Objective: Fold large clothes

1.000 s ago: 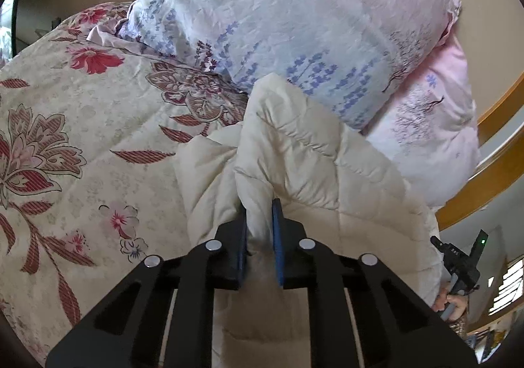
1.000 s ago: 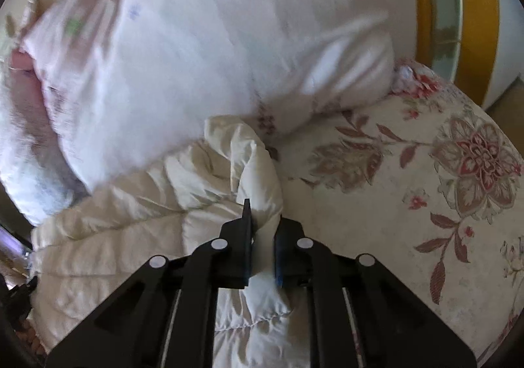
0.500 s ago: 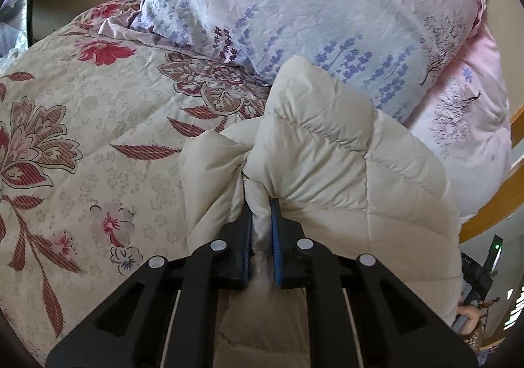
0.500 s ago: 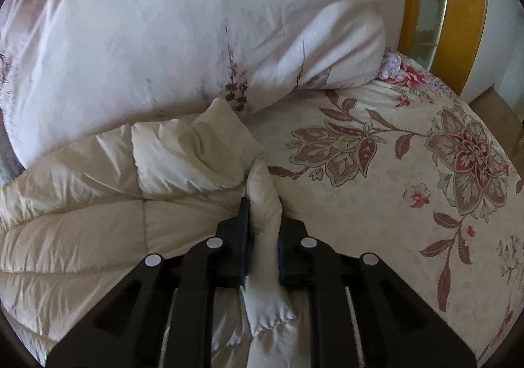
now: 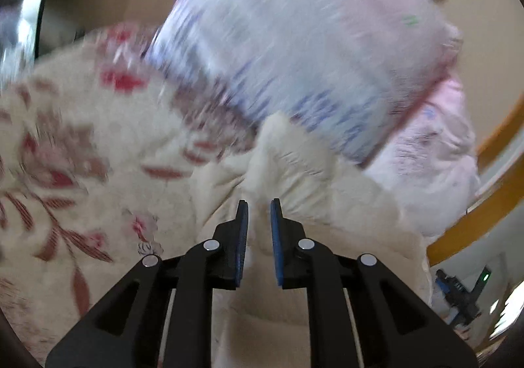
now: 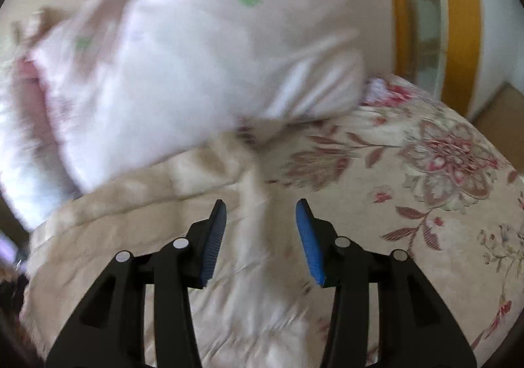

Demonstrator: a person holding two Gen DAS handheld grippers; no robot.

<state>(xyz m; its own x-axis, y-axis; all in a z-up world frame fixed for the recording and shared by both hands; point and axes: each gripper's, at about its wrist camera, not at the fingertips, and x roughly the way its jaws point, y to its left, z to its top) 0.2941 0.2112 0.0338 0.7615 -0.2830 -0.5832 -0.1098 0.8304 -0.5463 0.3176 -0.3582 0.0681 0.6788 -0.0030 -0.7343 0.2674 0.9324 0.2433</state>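
A cream quilted padded coat (image 5: 327, 214) lies on a floral bed cover, its far edge against the pillows. In the left wrist view, my left gripper (image 5: 258, 207) has its jaws slightly apart, with a fold of the coat still between the blue pads; the view is blurred. In the right wrist view, the coat (image 6: 137, 220) lies below and to the left, and my right gripper (image 6: 260, 209) is open wide, with a ridge of the coat running loose between its fingers.
A lavender-print pillow (image 5: 311, 50) and a pink pillow (image 5: 435, 151) lie behind the coat; the pink pillow (image 6: 196, 56) also shows in the right wrist view. A wooden headboard (image 6: 458, 24) stands at the back right. The floral bed cover (image 6: 425, 171) spreads to the right.
Both grippers were shut on folds of the coat. The right one has opened wide and let go; the left has parted a little. Both cameras are moving, so the views are blurred.
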